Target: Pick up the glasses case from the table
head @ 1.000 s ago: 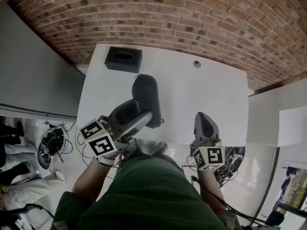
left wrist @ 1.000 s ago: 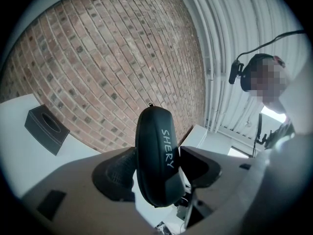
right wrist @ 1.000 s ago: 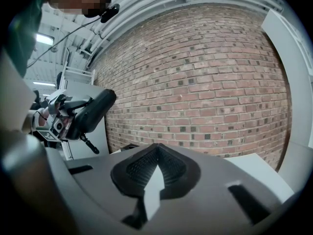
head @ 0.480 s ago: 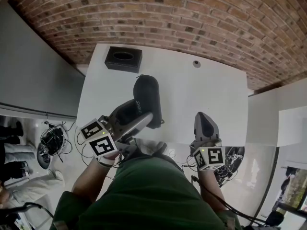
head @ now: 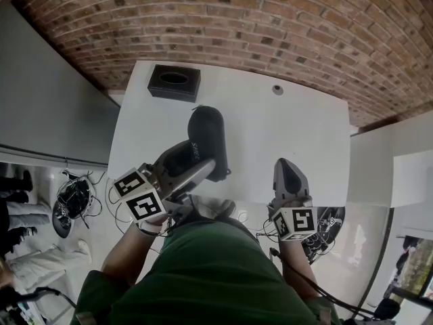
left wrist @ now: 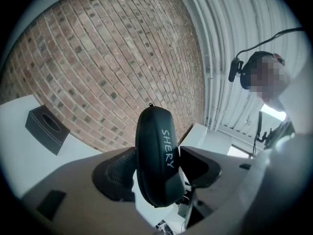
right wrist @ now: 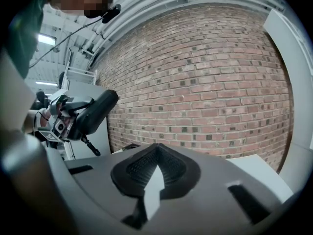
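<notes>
the glasses case, black and oval with "shery" in white on its side, is clamped between the two jaws of the left gripper. in the left gripper view the case stands on edge, and the dark pads press on its two flanks at 9 and 3 o'clock. the right gripper view shows the case up in the air, tilted, with a small pull tab dangling under it. in the head view it hangs over the left half of the white table, near the edge closest to the person.

from the case, the left gripper's body and marker cube run off toward 7 o'clock. the right gripper is well apart at 4 o'clock, over the table's near edge. its jaws are pressed together with nothing between them, as its own view shows.

a black box with an oval opening on top sits on the table at 11 o'clock from the case, near the far corner. a small round fitting lies at 2 o'clock. a brick wall rises beyond the table.
</notes>
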`<act>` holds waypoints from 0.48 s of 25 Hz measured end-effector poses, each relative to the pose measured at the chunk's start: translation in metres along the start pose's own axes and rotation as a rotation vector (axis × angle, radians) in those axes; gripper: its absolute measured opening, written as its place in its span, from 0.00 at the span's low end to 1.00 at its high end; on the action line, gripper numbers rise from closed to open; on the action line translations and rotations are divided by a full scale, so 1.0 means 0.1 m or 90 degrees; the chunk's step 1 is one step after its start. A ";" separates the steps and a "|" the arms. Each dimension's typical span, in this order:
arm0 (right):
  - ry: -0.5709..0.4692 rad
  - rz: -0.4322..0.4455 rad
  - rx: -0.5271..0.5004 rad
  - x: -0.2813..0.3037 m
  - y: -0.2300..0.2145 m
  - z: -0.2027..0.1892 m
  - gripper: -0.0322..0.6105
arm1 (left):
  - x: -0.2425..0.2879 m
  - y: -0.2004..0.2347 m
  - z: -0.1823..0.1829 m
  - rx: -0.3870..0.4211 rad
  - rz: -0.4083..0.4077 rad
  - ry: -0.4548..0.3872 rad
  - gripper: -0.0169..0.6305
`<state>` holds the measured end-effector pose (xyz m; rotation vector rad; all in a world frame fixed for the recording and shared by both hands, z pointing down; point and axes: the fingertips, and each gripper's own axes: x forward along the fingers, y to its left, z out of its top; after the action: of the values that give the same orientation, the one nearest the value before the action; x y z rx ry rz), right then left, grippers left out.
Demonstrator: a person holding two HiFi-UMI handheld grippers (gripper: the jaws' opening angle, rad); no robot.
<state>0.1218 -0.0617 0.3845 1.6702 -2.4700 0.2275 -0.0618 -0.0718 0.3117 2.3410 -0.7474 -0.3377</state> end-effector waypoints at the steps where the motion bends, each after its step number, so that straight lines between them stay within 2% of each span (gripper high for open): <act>1: 0.000 0.000 0.000 0.00 0.00 0.00 0.05 | 0.00 0.00 0.00 0.001 0.000 0.000 0.45; 12: -0.001 -0.003 0.005 0.01 -0.02 -0.05 0.05 | 0.02 0.02 0.00 0.005 0.002 0.001 0.45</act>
<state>0.1229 -0.0626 0.3894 1.6793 -2.4698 0.2363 -0.0608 -0.0737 0.3131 2.3474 -0.7535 -0.3312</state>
